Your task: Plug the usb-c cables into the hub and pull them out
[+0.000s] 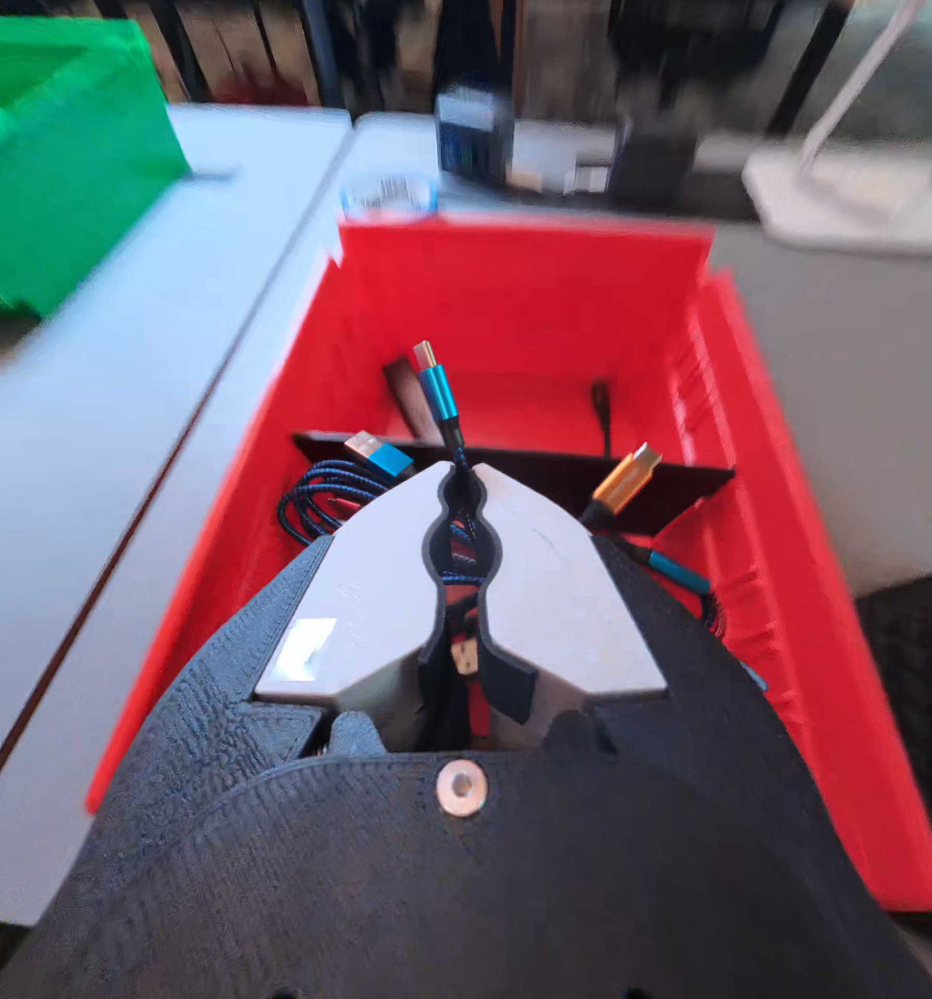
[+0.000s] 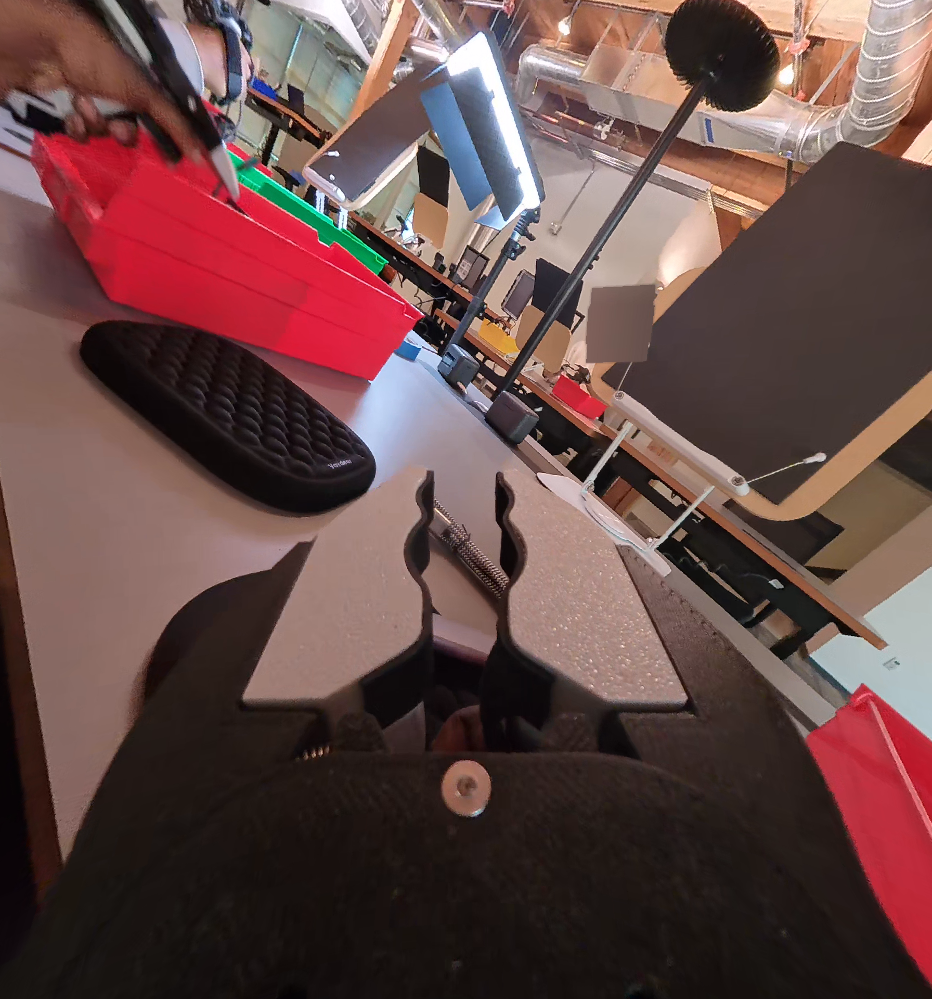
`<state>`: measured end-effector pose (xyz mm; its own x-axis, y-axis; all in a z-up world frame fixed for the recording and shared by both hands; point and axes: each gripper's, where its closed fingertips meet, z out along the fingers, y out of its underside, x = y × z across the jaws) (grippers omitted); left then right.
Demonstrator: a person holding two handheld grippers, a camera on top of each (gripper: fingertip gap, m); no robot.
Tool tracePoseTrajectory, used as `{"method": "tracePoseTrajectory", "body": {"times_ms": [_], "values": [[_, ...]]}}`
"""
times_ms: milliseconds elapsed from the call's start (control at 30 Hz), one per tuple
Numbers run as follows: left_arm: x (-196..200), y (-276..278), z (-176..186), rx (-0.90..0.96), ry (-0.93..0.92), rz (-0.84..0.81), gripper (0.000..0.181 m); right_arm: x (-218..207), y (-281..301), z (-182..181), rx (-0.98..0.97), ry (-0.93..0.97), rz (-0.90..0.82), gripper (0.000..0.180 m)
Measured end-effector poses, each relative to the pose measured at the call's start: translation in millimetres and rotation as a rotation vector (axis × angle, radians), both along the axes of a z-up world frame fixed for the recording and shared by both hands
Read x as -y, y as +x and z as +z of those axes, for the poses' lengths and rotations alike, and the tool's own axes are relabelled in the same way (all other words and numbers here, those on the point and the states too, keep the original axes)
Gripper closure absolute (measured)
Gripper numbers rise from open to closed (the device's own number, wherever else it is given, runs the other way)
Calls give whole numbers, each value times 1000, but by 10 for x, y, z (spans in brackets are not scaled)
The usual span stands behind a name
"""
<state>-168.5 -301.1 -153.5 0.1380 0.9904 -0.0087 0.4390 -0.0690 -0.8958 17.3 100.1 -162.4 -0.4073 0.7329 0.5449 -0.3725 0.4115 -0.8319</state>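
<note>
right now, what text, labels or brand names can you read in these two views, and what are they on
I won't quote writing; this is where it stands.
Black wrist rest: small white brand mark on its near edge, legible.
Clear container behind the red bin: printed label, too blurred to read.
Dark box farther back: blue label, too blurred to read.
Nothing else readable.

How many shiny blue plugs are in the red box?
3. One sticks up from the left gripper, on the cable it pinches. One lies at the left by the coiled cable. One lies at the right. The gripper may hide more.
</note>
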Motion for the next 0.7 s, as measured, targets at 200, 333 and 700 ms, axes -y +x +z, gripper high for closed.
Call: {"method": "tracePoseTrajectory", "body": {"times_ms": [200, 333, 700], "values": [[-93, 204, 956, -565, 161, -76, 178, -18, 4, 21, -12, -15, -7, 160], [-184, 350, 1209, -771, 188, -160, 178, -36, 11, 43, -20, -33, -9, 161], [-1037, 631, 1563, -890, 380, -537, 178, -35, 2, 38, -27, -24, -21, 161]]}}
